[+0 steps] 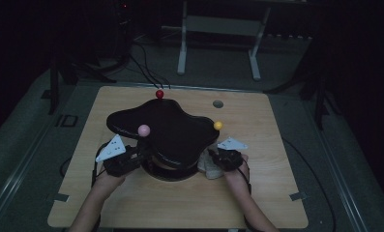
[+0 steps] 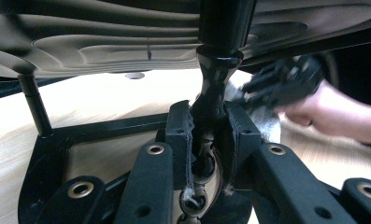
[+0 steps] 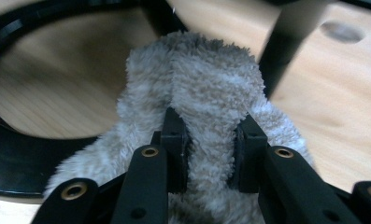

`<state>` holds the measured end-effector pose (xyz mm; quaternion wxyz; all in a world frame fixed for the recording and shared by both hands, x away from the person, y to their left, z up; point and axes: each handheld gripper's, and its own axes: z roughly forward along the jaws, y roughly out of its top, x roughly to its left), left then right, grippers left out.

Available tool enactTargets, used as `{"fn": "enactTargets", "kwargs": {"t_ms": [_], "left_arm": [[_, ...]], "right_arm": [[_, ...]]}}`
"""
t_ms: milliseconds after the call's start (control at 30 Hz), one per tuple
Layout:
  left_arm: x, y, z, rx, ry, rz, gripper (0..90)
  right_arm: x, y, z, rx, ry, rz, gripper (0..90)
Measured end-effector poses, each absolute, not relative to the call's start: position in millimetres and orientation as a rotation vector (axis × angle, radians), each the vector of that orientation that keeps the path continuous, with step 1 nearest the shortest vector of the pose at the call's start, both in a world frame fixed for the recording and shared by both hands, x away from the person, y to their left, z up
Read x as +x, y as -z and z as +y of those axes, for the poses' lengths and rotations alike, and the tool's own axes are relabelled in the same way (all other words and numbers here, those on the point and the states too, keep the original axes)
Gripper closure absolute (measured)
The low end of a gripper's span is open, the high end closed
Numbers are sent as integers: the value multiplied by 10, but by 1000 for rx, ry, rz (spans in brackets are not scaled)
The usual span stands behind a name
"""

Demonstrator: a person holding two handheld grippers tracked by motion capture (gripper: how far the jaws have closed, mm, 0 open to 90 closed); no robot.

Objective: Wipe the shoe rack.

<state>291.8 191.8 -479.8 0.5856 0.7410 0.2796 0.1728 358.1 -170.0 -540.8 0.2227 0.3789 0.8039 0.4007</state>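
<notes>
Your left gripper [image 2: 207, 140] is clamped on the glossy black turned post [image 2: 214, 88] of the black stand [image 1: 163, 128], which sits near the middle of the wooden table [image 1: 267, 193] with its ring base toward the near edge. Your right gripper [image 3: 210, 149] is pinched tight on a fluffy grey cloth [image 3: 206, 88], bunched against the ring base [image 3: 15, 154] on the stand's right side.

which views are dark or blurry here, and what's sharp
High view: dim all over, the surroundings nearly black, the black stand a silhouette. Left gripper view: bright table glare, the right gripper motion-blurred. Right gripper view: the fluffy cloth sharp, the background soft.
</notes>
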Motion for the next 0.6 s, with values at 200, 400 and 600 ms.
{"fn": "enactTargets", "kwargs": {"t_ms": [200, 400, 600], "left_arm": [[2917, 4797, 1915, 1728, -405, 653, 748], [2913, 4800, 1912, 1725, -406, 656, 749], [2922, 4801, 1918, 1727, -402, 649, 748]], "right_arm": [[3409, 5454, -1592, 951, -1146, 2268, 713], [3533, 5437, -1666, 1007, -1122, 2234, 711], [3288, 5505, -1521, 923, -1186, 2258, 720]]}}
